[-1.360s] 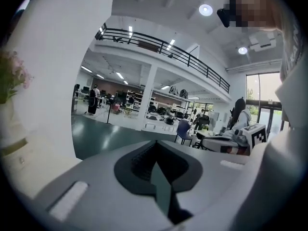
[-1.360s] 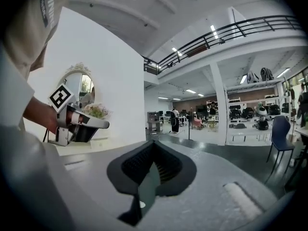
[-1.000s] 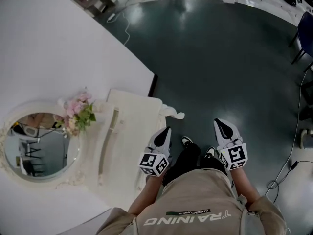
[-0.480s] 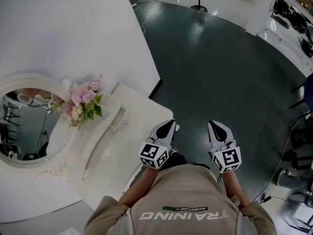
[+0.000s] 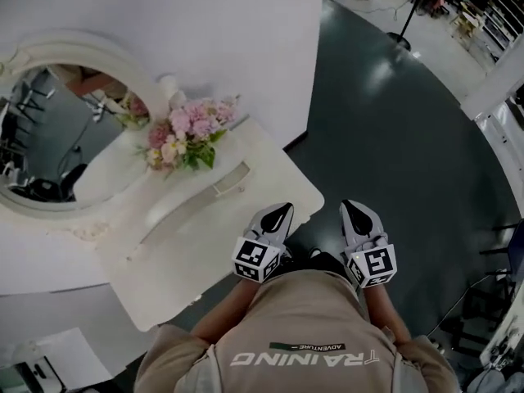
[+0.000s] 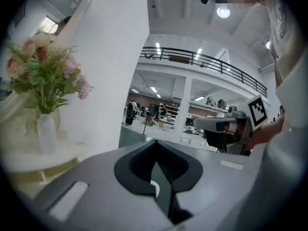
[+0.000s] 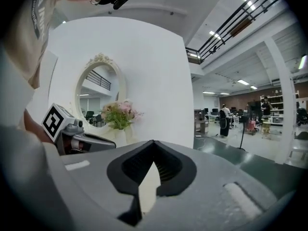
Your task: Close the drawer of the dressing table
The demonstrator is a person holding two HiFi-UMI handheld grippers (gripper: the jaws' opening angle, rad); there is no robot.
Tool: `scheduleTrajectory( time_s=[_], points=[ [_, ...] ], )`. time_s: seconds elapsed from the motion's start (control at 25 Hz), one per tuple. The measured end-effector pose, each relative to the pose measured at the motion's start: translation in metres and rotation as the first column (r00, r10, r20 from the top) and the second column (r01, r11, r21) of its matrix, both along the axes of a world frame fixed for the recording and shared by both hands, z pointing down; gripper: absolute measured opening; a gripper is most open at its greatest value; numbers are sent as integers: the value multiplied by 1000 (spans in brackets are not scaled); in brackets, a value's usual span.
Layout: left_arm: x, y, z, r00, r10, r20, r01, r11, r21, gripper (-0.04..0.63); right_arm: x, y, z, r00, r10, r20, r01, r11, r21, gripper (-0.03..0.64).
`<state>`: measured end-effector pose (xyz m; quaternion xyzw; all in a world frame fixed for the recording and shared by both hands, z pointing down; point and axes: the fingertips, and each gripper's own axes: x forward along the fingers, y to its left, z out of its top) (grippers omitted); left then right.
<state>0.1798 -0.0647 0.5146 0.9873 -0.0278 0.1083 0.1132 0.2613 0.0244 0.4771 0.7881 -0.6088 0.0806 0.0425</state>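
The cream dressing table (image 5: 282, 182) stands to the left of my grippers, with an oval mirror (image 5: 57, 129) and a vase of pink flowers (image 5: 187, 134) on it. A long narrow ridge with a small knob (image 5: 221, 188) runs along its top; I cannot tell how the drawer stands from above. My left gripper (image 5: 278, 211) is shut and empty, hovering just off the table's near corner. My right gripper (image 5: 354, 210) is also shut and empty, held over the dark floor. In the left gripper view the flowers (image 6: 41, 71) appear at the left beyond the gripper (image 6: 156, 165).
A white wall (image 5: 246, 39) backs the table. Dark glossy floor (image 5: 409, 137) spreads to the right, with a stand (image 5: 405, 23) and cables (image 5: 483, 285) farther out. My own torso fills the bottom of the head view. The right gripper view shows the mirror (image 7: 98, 97).
The head view has swung so that the table, mirror and flowers now sit higher and closer to centre. Both grippers stay shut, held in front of the body.
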Motion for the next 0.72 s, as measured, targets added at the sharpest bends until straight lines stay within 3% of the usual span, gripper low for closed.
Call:
scheduleTrajectory(
  time_s=[0.24, 0.4, 0.72],
  points=[
    [-36, -47, 14, 972, -233, 22, 234, 971, -57, 18, -15, -65, -2, 978, -207, -20, 207, 978, -17, 2],
    [-54, -75, 18, 922, -381, 64, 385, 921, -59, 18, -21, -109, 3, 937, -350, 13, 350, 937, -14, 2],
    [-55, -109, 29, 854, -501, 141, 513, 856, -61, 18, -18, -170, 13, 843, -537, 17, 537, 843, -14, 2]
  ],
)
